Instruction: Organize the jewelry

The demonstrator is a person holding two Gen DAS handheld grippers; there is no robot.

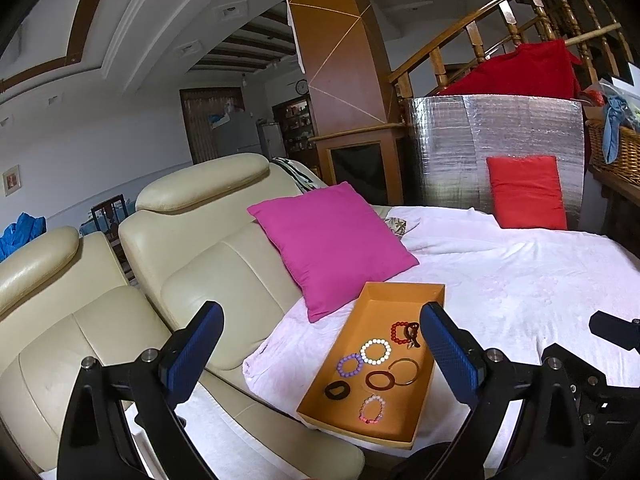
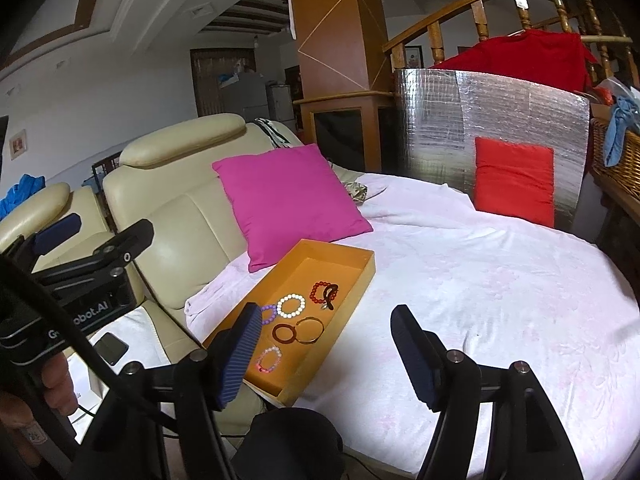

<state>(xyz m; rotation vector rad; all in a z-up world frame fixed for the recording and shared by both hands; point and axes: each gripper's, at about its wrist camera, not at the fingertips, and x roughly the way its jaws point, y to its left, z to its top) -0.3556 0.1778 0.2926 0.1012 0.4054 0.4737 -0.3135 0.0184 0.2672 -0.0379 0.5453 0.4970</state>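
Observation:
An orange tray (image 1: 400, 300) (image 2: 316, 250) lies on a white sheet and holds several bracelets: a red bead one (image 1: 398, 332) (image 2: 318, 292), a white bead one (image 1: 375, 351) (image 2: 291, 306), a purple one (image 1: 350, 365), a dark brown bangle (image 1: 379, 380) (image 2: 283, 333), a thin gold bangle (image 1: 405, 370) (image 2: 310, 330), a black band (image 1: 337, 391) and a pink bead one (image 1: 373, 409) (image 2: 269, 359). My left gripper (image 1: 322, 338) is open and empty, held above the tray's near-left side. My right gripper (image 2: 324, 344) is open and empty, just right of the tray.
A magenta cushion (image 1: 332, 248) (image 2: 288, 200) leans beside the tray's far end. A red cushion (image 1: 528, 192) (image 2: 516, 180) rests against a silver foil panel (image 1: 460, 148). Cream leather seats (image 1: 200, 260) are on the left. A dark phone (image 2: 111, 347) lies lower left.

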